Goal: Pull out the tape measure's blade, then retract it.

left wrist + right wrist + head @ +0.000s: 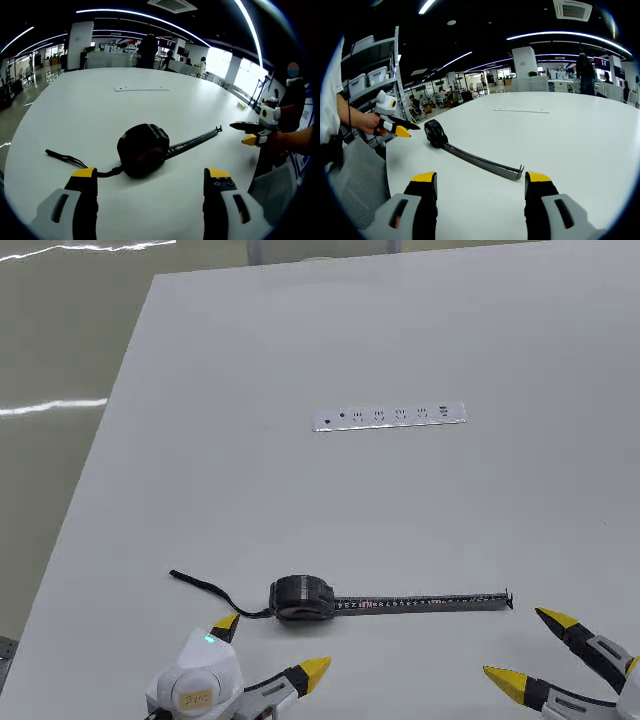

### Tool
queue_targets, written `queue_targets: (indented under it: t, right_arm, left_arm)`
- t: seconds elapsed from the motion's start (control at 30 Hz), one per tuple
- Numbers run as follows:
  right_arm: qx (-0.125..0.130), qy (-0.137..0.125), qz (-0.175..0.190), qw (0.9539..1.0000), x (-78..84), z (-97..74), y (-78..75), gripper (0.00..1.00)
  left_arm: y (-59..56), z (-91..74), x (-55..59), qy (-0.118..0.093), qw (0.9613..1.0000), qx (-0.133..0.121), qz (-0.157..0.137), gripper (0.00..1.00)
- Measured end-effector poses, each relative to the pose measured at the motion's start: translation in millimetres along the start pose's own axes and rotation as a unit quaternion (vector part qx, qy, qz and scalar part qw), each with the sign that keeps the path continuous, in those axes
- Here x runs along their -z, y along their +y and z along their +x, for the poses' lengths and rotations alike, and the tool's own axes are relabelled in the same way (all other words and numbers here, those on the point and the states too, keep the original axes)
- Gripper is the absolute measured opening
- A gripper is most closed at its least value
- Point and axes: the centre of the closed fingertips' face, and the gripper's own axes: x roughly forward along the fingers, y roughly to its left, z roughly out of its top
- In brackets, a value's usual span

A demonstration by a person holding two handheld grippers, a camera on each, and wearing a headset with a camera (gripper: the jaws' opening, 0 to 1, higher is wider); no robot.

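Note:
A black tape measure (300, 598) lies on the white table near its front edge, with its dark blade (420, 602) drawn out to the right and ending in a hook (509, 599). A black wrist strap (205, 590) trails to its left. My left gripper (270, 648) stands open just in front of the case (143, 149), not touching it. My right gripper (540, 645) is open too, a little short of the blade's hook (520, 172). In the right gripper view the case (436, 133) lies farther off, with the left gripper (402, 128) beside it.
A white power strip (390, 417) is set flat in the table top farther back. The table's left edge (90, 460) drops to a glossy floor. People, desks and shelves stand far behind the table in the gripper views.

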Motion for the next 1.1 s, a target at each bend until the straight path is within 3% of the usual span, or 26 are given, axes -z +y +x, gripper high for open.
queue_targets:
  t: [0.57,1.1]
  right_arm:
    - [-0.01,0.01,-0.01,0.9999,-0.6,11.8,-13.2,0.71]
    - [-0.026,0.021,-0.018,0.9993,4.6,19.4,-20.9,0.7]
  left_arm:
    - [-3.5,21.2,-1.6,0.01,0.9995,-0.019,-0.024,0.89]
    - [3.6,33.6,-4.5,0.012,0.997,-0.051,-0.057,0.91]
